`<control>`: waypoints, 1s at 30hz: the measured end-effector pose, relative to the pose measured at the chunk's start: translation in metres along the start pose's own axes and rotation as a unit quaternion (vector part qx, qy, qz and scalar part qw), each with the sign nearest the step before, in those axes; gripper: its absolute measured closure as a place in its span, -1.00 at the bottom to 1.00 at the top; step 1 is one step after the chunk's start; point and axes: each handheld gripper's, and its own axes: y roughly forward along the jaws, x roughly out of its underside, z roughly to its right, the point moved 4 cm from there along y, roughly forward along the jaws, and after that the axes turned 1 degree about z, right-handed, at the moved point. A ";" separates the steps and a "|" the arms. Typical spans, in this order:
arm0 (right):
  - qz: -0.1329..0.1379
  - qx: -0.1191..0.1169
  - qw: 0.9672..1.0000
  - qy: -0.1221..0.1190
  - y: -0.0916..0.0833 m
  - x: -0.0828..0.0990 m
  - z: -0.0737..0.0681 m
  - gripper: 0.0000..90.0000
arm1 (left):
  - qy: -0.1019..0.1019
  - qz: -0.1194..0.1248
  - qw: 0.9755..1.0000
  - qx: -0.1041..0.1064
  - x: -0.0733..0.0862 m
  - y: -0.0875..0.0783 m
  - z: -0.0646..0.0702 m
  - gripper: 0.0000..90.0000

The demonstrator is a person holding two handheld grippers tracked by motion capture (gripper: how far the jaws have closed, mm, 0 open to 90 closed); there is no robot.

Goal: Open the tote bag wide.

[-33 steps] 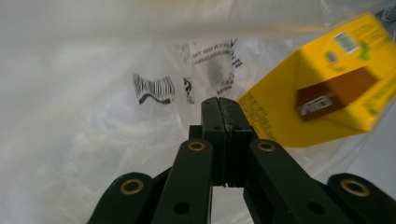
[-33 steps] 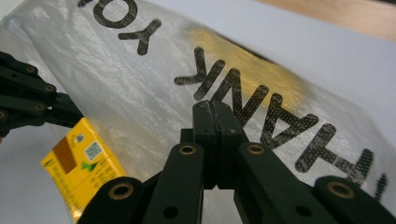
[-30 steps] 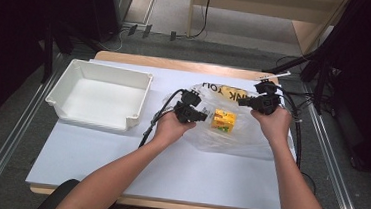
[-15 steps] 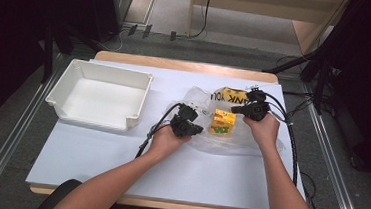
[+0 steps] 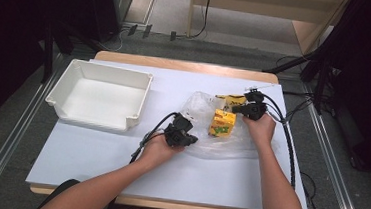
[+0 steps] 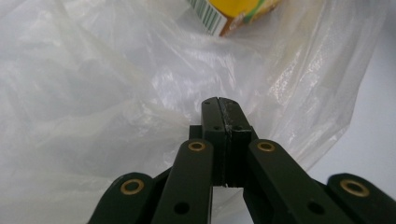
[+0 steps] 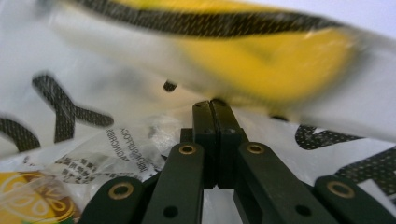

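Both hands have dropped toward the worktop (image 5: pixel 93 162) and closed in on the plastic bag (image 5: pixel 201 105) over the last second; right one came down from the far edge at about 1 o'clock, left slid in from 9 o'clock of the bag

Left gripper (image 5: pixel 187 137): jaws fully together, nothing between them that I can make out, tips resting against or just over the clear film at the bag's near-left edge (image 6: pixel 140 93)

Right gripper (image 5: pixel 241 109): jaws also pressed together, tips at the printed yellow and black part of the bag (image 7: pixel 261 56); can't tell if film is pinched, view is blurred

My read: this is the approach to working the bag open or getting the carton out, no grip made yet, jaws need to open first

Containers:
- bag lies flat, centre-right of worktop, yellow juice carton (image 5: pixel 222 123) inside it, between the 2 grippers, upright-ish
- carton shows at 12 o'clock in left gripper view (image 6: pixel 233 11), behind film
- white bin (image 5: pixel 139 98) at 10 o'clock of the bag, well apart, holding nothing I can see
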 end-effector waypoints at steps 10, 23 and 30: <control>0.012 0.031 0.999 0.022 -0.005 -0.003 0.024 1.00 | -0.005 -0.006 1.000 0.012 0.014 -0.012 -0.003 1.00; 0.012 0.076 0.996 0.050 -0.012 -0.003 0.041 1.00 | 0.000 -0.002 1.000 0.028 0.017 -0.020 -0.004 1.00; 0.029 0.061 0.998 0.007 -0.035 -0.008 0.014 1.00 | 0.003 0.027 0.999 0.040 -0.002 -0.039 0.004 1.00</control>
